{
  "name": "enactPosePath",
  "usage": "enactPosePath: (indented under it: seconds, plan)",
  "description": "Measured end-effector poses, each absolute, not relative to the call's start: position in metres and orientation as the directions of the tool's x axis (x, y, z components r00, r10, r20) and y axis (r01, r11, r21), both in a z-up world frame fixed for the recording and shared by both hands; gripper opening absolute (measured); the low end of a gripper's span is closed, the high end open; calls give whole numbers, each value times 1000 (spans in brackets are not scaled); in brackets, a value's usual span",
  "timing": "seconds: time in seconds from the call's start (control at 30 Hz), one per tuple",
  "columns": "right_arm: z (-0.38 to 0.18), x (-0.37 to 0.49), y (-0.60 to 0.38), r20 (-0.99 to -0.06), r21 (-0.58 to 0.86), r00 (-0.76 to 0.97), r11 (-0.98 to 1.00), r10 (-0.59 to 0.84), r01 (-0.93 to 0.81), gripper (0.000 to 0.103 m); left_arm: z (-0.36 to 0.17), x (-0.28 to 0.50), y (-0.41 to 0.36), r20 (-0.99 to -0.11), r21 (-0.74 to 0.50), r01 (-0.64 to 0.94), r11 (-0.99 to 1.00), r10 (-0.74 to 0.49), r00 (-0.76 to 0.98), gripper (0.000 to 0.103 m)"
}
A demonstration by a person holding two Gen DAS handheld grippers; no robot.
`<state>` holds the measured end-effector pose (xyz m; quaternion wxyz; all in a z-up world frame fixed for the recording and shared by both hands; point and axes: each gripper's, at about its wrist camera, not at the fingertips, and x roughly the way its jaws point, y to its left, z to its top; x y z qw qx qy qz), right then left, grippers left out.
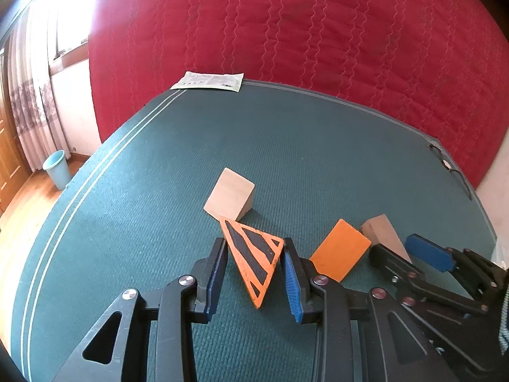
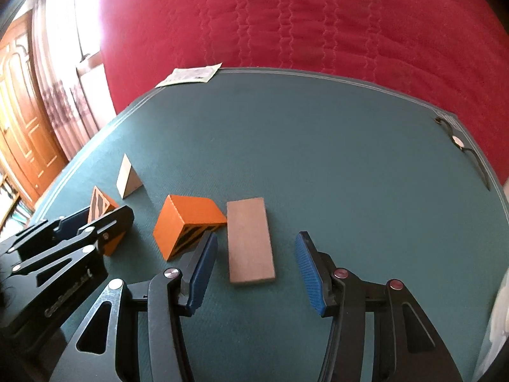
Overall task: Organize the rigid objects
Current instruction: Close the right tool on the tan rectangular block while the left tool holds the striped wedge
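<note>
Four wooden wedge blocks lie on a green mat point(image 1: 133, 191). My left gripper point(image 1: 254, 248) is open with its jaws on either side of an orange wedge with black stripes point(image 1: 254, 256); a small gap shows at each pad. A plain wooden wedge point(image 1: 229, 194) lies just beyond it. A second orange wedge point(image 1: 340, 250) point(image 2: 187, 222) lies to the right, beside another plain wooden wedge point(image 2: 249, 240). My right gripper point(image 2: 256, 245) is open around that plain wedge without touching it.
A white paper packet point(image 1: 208, 81) lies at the mat's far edge. A red quilt point(image 1: 318, 38) covers the bed beyond. A black cord with a small round piece point(image 2: 458, 141) lies at the far right corner. A blue bin point(image 1: 57, 168) stands on the wooden floor at left.
</note>
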<state>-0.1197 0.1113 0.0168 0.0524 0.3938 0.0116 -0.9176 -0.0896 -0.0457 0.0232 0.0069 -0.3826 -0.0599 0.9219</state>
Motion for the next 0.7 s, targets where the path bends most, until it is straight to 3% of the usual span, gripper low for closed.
enactPosePath:
  seconds: [0.23,0.7]
  plan:
    - [15,-122,111,-729,12,-679,-994,-84,110,34,23,-89,-46,-706,-116,31,-993,60,-705,36]
    - [15,-99,122,-728,40,-681,-996,-81,76,30,24,-89,-44,-699,-111,20,-994,64,-712,35]
